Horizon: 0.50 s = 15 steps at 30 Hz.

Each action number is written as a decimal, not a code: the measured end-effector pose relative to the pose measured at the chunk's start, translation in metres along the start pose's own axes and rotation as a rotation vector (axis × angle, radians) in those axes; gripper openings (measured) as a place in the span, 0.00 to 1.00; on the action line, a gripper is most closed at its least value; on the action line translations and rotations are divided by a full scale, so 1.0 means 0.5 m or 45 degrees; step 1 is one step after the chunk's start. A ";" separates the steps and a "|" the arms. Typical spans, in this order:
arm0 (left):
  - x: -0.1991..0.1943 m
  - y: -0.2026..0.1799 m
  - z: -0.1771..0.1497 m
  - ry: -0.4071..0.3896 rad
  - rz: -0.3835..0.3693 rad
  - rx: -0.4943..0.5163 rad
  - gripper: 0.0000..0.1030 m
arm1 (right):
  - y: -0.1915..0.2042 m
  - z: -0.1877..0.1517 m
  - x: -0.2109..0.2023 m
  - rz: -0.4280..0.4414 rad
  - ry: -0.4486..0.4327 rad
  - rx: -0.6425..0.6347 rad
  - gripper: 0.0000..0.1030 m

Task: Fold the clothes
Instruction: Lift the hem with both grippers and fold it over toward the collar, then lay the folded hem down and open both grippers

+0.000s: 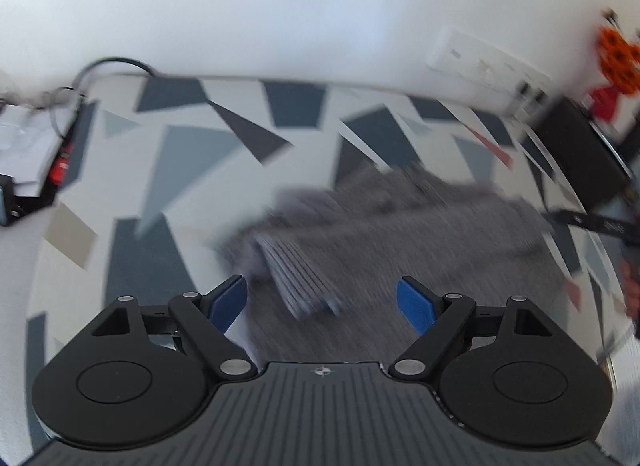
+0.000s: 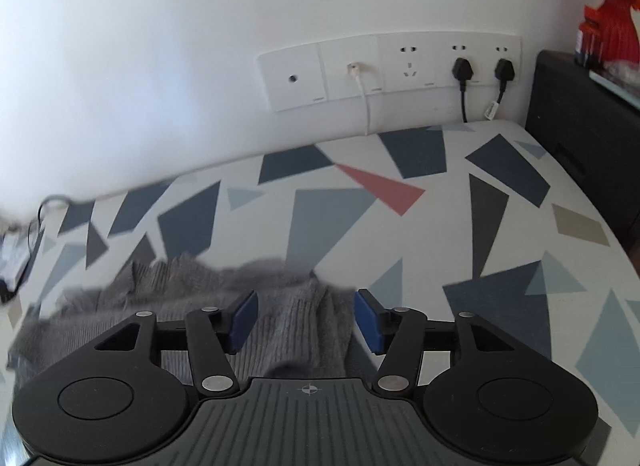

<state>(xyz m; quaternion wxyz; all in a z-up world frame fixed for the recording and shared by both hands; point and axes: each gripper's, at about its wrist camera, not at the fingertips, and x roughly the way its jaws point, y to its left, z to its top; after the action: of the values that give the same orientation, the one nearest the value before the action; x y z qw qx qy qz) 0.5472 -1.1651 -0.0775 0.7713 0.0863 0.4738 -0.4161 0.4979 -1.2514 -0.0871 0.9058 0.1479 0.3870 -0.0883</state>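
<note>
While you are hovering both claws over the grey knitted sweater (image 1: 400,234), it is lying bunched near the middle of the bench (image 2: 520,266), short of the wall-side edge. Your left claw (image 1: 322,304) is standing released, blue pads well apart and off the knit; your right claw (image 2: 306,320) is standing partly open, gripping nothing, wool showing between its pads. Judging by that, you are letting a fold settle. No brand or legible writing is showing, only a blurred cable tag near the wall sockets (image 2: 400,65).
</note>
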 end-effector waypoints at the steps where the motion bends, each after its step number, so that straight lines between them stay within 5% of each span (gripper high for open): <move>1: 0.012 -0.011 -0.012 0.030 0.007 0.037 0.82 | 0.014 -0.015 -0.003 0.002 0.022 -0.045 0.50; 4: 0.051 -0.042 -0.040 0.109 0.052 0.146 0.80 | 0.064 -0.066 0.018 0.011 0.101 -0.213 0.50; 8: 0.094 -0.052 -0.034 0.069 0.134 0.180 0.73 | 0.117 -0.101 0.067 -0.025 0.134 -0.371 0.50; 15: 0.157 -0.041 0.036 0.019 0.207 0.135 0.73 | 0.127 -0.063 0.143 -0.028 0.142 -0.411 0.50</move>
<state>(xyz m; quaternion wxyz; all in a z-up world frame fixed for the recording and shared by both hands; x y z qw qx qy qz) 0.5603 -1.2317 -0.1257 0.7934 0.1683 0.4482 -0.3759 0.5431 -1.1845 -0.1473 0.8939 0.0009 0.4475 -0.0266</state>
